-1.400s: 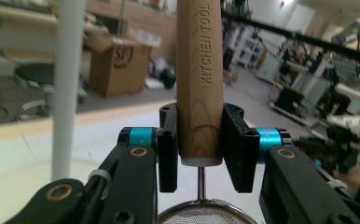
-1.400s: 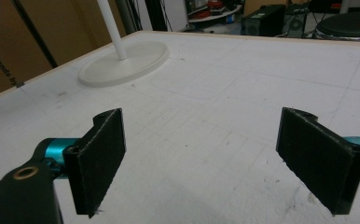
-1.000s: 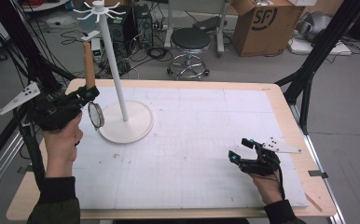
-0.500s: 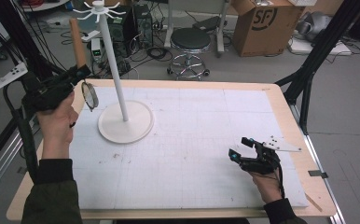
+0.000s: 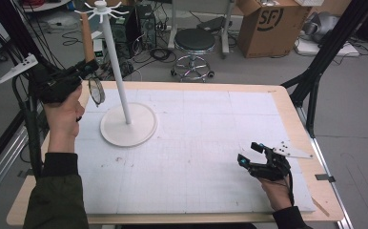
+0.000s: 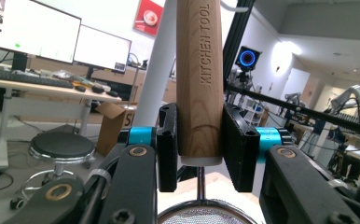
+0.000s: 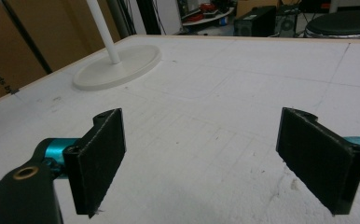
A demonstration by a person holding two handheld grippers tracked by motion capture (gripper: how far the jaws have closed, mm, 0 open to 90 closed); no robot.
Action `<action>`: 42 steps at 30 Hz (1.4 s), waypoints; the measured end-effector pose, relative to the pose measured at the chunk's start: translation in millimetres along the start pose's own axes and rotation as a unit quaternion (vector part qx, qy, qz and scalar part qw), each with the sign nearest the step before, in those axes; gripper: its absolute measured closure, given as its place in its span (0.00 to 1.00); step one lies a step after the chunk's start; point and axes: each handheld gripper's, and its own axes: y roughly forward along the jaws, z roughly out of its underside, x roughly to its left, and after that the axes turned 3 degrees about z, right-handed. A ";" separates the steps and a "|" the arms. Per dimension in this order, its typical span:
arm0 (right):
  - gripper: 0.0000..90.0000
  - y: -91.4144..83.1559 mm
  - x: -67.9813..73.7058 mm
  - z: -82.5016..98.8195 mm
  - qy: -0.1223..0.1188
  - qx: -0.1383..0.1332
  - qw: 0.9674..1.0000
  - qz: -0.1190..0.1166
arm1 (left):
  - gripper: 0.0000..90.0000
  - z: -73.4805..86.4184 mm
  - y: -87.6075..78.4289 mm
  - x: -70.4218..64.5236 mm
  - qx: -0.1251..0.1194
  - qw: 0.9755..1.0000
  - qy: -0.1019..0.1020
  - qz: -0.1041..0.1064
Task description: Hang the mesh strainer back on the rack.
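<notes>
My left gripper (image 5: 85, 71) is shut on the wooden handle (image 5: 86, 39) of a small mesh strainer (image 5: 96, 90). It holds the strainer in the air left of the white hook stand (image 5: 117, 71), handle up and mesh hanging below. In the left gripper view both pads press the handle (image 6: 199, 79), which is marked KITCHEN TOOL. The mesh rim (image 6: 201, 215) shows beneath it and the stand's pole (image 6: 157, 65) rises just behind. The stand's hooks (image 5: 101, 8) spread above the handle's top. My right gripper (image 5: 250, 153) rests open at the table's right front, its jaws (image 7: 201, 158) wide apart with nothing between them.
The stand's round base (image 5: 128, 125) sits on the white mat (image 5: 201, 124) at the back left. Beyond the table's far edge are a stool (image 5: 191, 45), a cardboard box (image 5: 272, 24) and black frame legs (image 5: 315, 81).
My left hand has lifted the strainer up and away from the table beside the pole, mostly in the first half second. The right gripper has not moved.
</notes>
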 end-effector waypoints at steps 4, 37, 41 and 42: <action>0.17 -0.3 0.4 0.2 0.000 0.000 1.000 0.000 | 0.77 1.8 0.5 1.0 0.004 1.000 0.001 -0.005; 0.17 -0.7 6.0 0.8 -0.011 0.001 1.000 -0.005 | 0.28 52.5 -34.6 -11.2 0.015 1.000 0.022 -0.005; 0.17 0.3 6.6 0.9 -0.013 0.002 1.000 -0.005 | 0.27 66.8 -40.4 -15.6 0.027 0.999 0.023 -0.004; 0.17 0.5 6.9 0.8 -0.013 0.002 1.000 -0.006 | 0.27 70.5 -41.4 -16.6 0.030 0.999 0.023 -0.003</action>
